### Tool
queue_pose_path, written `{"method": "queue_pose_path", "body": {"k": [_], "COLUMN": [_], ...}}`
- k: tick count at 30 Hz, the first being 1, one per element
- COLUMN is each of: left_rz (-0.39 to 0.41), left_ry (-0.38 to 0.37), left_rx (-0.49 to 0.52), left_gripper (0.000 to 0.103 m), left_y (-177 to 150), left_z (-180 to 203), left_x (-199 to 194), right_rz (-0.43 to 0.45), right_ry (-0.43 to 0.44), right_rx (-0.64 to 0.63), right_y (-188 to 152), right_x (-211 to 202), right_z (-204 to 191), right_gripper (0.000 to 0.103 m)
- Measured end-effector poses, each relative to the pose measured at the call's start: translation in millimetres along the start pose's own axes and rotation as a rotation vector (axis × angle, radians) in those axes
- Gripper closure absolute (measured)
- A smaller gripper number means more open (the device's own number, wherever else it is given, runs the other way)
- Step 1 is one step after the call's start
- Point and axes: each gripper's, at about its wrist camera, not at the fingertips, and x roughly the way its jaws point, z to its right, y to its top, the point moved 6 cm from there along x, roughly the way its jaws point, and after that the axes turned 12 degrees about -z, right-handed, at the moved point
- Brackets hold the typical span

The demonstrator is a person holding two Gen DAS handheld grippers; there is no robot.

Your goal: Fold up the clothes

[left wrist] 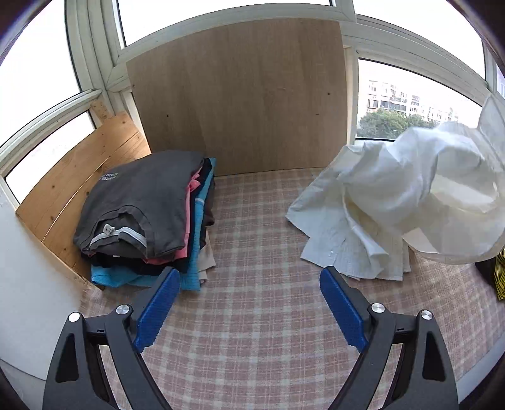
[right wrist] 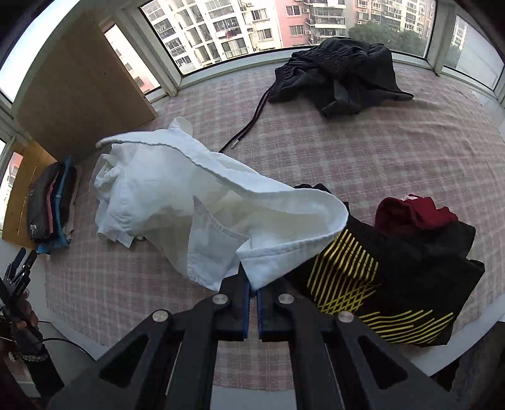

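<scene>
Checked bedcover [left wrist: 252, 315] mostly bare at 6 o'clock. My right gripper [right wrist: 253, 291] pinching white shirt [right wrist: 189, 202] hem; left gripper [left wrist: 249, 284] spread, empty. I'd grab opposite corner, tension evenly, lay flat.

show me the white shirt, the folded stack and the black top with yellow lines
white shirt [right wrist: 176, 189], right wrist view, on its bunched middle
folded stack [left wrist: 142, 202], left wrist view, on the grey top layer
black top with yellow lines [right wrist: 410, 284], right wrist view, on plain black fabric

A home's glazed balcony nook: wraparound white-framed windows [right wrist: 176, 79] facing pink apartment blocks [right wrist: 293, 22], a checked pink mattress cover [left wrist: 252, 315] strewn with laundry.
</scene>
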Motion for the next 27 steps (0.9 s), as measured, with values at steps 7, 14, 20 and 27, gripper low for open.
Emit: {"method": "queue_pose_path", "body": {"k": [7,14,20,27], "left_rz": [-0.01,0.032,0.042,-0.056], "left_ry": [-0.088,-0.23,-0.198,-0.122], "left_rx": [0.279,0.597,0.861,0.85], "left_gripper": [0.012,0.012,0.011,0.042], "left_y": [25,25,-4,15], "left_z": [105,237,324,332], "left_x": [20,25,51,97], "right_rz": [-0.001,0.049,0.033,-0.052], "right_ry": [-0.132,-0.113,-0.089,-0.078], "right_rx": [0.058,0.027,-0.012,-0.038], "right_y": [-10,23,43,58], "right_x": [11,18,27,65], "right_z": [49,57,44,44], "right_gripper": [0.065,0.05,0.05,0.101]}}
